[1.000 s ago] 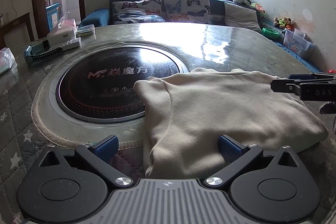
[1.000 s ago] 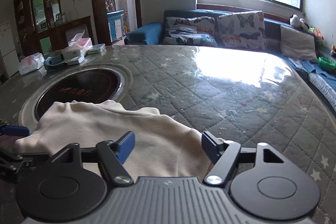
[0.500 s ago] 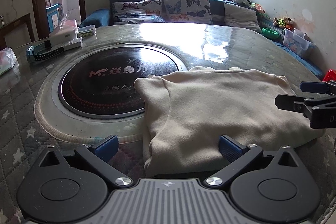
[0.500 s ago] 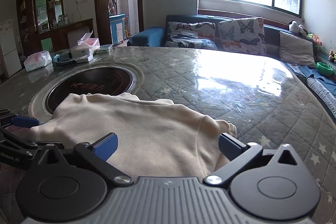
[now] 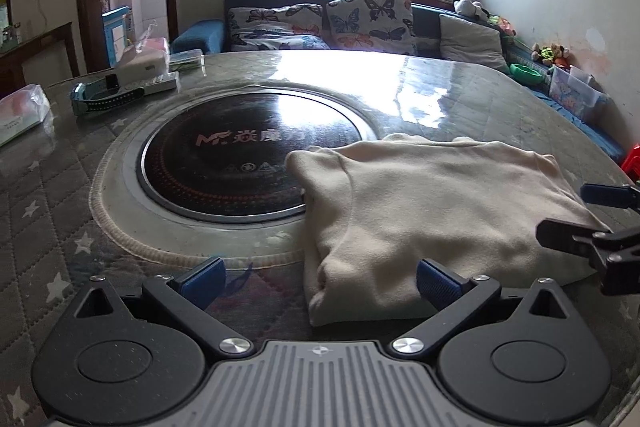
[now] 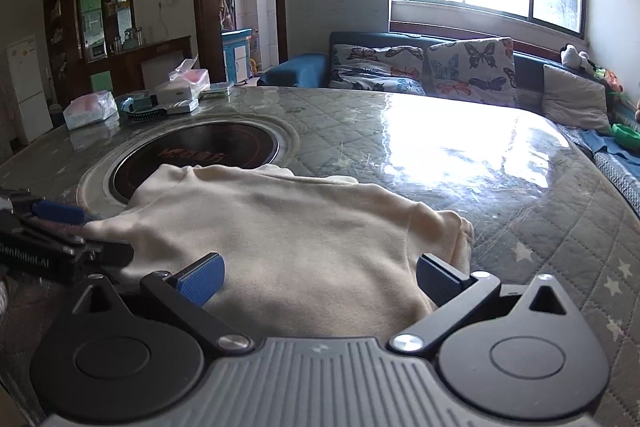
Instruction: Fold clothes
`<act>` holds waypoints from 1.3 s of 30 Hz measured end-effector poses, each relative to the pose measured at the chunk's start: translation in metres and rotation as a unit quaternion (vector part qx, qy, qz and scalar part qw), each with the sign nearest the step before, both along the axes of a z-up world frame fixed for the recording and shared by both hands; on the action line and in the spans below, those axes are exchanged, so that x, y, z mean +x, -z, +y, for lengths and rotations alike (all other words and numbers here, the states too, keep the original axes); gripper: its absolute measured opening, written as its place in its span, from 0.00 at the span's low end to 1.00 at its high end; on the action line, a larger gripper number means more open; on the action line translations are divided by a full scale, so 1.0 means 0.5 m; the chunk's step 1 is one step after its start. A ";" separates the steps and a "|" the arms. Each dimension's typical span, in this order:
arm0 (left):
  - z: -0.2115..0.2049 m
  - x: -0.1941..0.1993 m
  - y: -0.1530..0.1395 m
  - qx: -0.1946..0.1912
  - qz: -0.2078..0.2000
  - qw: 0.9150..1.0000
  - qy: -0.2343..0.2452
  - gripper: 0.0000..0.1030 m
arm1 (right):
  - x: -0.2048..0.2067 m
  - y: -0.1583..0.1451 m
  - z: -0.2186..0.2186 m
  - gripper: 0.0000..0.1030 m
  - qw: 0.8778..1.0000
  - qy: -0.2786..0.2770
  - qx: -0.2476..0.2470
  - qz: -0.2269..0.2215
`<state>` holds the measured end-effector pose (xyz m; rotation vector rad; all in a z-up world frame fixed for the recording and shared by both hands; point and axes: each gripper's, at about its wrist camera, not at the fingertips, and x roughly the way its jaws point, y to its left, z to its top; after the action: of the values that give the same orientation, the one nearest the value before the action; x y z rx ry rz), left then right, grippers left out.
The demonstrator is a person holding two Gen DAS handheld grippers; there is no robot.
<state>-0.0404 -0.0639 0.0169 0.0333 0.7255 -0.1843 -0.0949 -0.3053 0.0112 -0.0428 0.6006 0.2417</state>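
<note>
1 folded cream garment [image 5: 432,211] lies on the worktop [image 5: 460,99], long axis 9-to-3 o'clock, overlapping the round cooktop [image 5: 240,163]. Left gripper [image 5: 318,277] and right gripper [image 6: 318,277] fingers spread, holding nothing.

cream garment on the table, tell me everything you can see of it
The cream garment looks like soft, fleecy knit, folded into a rough rectangle with layered edges at its near left corner. It lies flat on the quilted round table, its far left corner overlapping the black induction cooktop. Both tools, left and right, are open, gripping nothing.
</note>
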 end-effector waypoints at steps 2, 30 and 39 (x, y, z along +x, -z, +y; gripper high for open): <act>0.008 0.003 0.007 0.005 0.006 1.000 -0.013 1.00 | 0.000 0.005 0.003 1.00 1.000 -0.001 -0.004 0.006; 0.044 0.051 -0.003 -0.037 0.037 0.998 -0.038 1.00 | -0.009 -0.006 0.114 1.00 0.991 -0.091 -0.101 -0.019; 0.064 0.062 -0.026 -0.061 0.042 0.996 -0.045 0.99 | -0.028 -0.022 0.173 0.98 0.978 -0.167 -0.123 -0.025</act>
<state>-0.0094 -0.0317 0.0299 -0.1242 0.7966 -0.1450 -0.1090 -0.2188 0.0223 -0.3911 0.5684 0.4904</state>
